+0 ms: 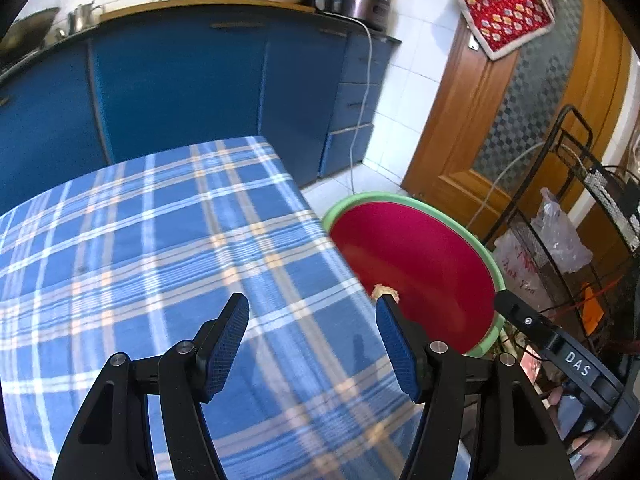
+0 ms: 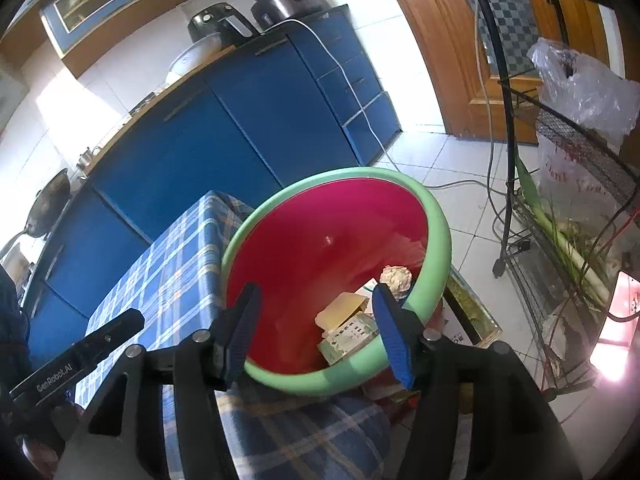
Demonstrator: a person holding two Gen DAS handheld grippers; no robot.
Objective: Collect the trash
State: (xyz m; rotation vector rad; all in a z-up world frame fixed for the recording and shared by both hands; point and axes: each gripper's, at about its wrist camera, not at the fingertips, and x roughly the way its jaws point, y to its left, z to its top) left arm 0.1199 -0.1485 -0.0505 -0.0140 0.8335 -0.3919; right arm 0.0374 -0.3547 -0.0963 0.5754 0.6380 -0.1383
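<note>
A red basin with a green rim (image 2: 434,216) stands beside the table with the blue plaid cloth (image 1: 160,240). It also shows in the left wrist view (image 1: 420,204). Inside it lie a crumpled paper ball (image 2: 396,278), a tan cardboard piece (image 2: 342,310) and a green-white carton (image 2: 350,338). My right gripper (image 2: 316,330) is open and empty, above the basin's near side. My left gripper (image 1: 312,344) is open and empty, over the cloth near the table's right edge. A bit of crumpled trash (image 1: 385,291) peeks out behind its right finger.
Blue kitchen cabinets (image 1: 180,80) run behind the table, with a white cable (image 1: 362,112) hanging down. A wooden door (image 1: 500,128) is at right. A black wire rack (image 2: 560,220) with plastic bags (image 2: 588,88) and leeks stands right of the basin. The other gripper's body (image 1: 560,356) shows at right.
</note>
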